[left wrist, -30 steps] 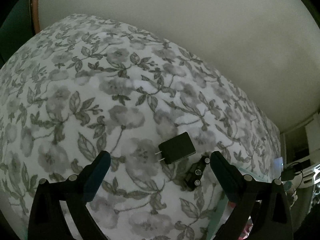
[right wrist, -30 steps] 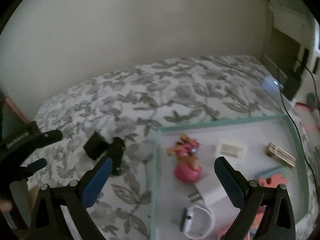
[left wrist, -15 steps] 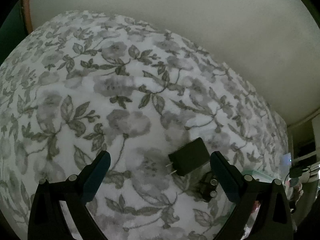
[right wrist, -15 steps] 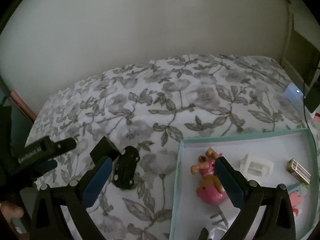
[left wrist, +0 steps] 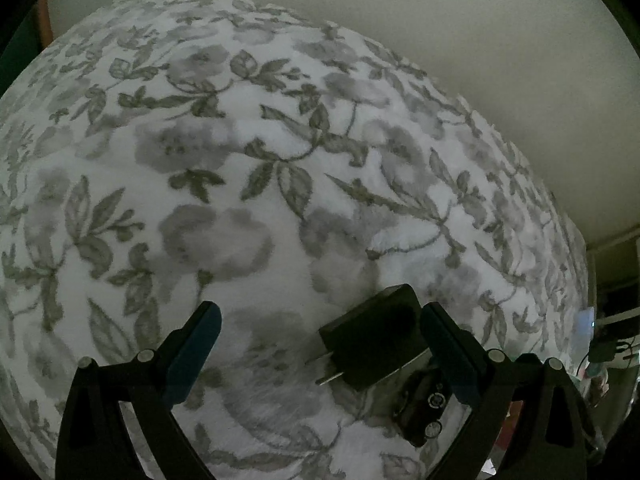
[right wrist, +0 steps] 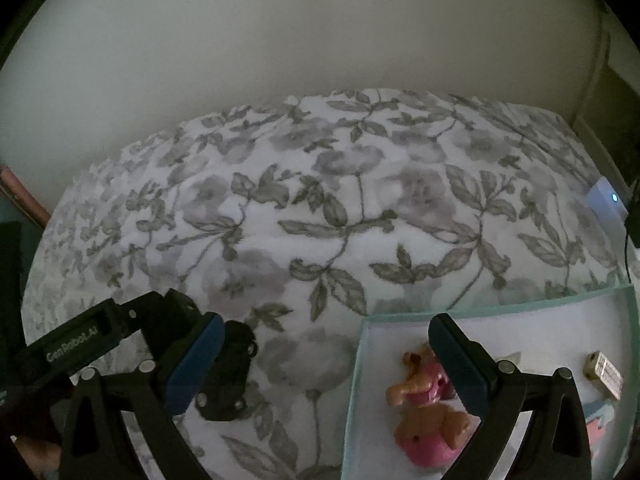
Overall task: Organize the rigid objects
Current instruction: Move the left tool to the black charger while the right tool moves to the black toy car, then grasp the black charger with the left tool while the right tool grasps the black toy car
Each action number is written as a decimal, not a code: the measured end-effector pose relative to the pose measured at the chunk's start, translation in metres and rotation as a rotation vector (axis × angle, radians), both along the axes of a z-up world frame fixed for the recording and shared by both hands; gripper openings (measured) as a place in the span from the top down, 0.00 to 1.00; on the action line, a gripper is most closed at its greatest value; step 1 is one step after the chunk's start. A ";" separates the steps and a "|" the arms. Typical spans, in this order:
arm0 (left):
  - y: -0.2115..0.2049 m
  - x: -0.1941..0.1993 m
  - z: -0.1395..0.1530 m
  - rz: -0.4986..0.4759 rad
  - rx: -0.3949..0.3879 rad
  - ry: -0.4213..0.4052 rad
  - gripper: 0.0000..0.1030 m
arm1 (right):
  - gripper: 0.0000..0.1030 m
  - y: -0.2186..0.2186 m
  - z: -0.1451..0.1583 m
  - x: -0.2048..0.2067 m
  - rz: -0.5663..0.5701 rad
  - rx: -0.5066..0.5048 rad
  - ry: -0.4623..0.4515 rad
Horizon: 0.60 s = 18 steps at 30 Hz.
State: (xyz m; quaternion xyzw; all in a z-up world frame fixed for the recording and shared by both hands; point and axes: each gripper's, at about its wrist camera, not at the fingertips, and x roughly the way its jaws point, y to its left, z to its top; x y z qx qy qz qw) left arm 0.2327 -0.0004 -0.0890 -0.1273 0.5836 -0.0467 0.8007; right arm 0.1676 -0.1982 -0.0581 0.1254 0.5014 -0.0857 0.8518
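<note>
Left wrist: left tool [left wrist: 320, 344] spread apart over floral bedspread [left wrist: 248, 168], black charger [left wrist: 374, 346] against its right finger, toy car [left wrist: 422, 408] just behind.

Right wrist: right tool [right wrist: 326, 354] spread apart, between toy car [right wrist: 228, 376] and teal tray [right wrist: 356, 392] holding pink doll [right wrist: 426, 424].

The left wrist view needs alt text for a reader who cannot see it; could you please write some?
The open left gripper hovers over a black rectangular plug-in charger lying on a grey-and-white floral bedspread, its two metal prongs pointing left. The charger sits close to the right-hand finger, and a small black toy car lies just beyond it.
</note>
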 end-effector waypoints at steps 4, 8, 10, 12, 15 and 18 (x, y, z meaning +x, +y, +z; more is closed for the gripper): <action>-0.007 0.000 -0.002 -0.017 0.003 0.012 0.03 | 0.00 -0.004 -0.001 0.004 -0.011 -0.021 0.021; -0.010 0.000 -0.002 -0.023 0.002 0.016 0.03 | 0.00 -0.005 0.000 0.008 0.002 -0.034 0.030; -0.011 0.000 -0.002 -0.023 0.001 0.015 0.03 | 0.00 -0.007 0.002 0.008 -0.003 -0.036 0.033; -0.014 0.002 -0.001 -0.030 -0.002 0.008 0.03 | 0.00 -0.008 0.003 0.009 -0.005 -0.038 0.033; -0.017 0.003 -0.002 -0.032 0.010 -0.003 0.03 | 0.00 -0.007 0.004 0.009 0.006 -0.034 0.034; -0.027 0.006 -0.005 -0.054 0.033 -0.007 0.04 | 0.00 -0.006 0.004 0.008 0.012 -0.025 0.033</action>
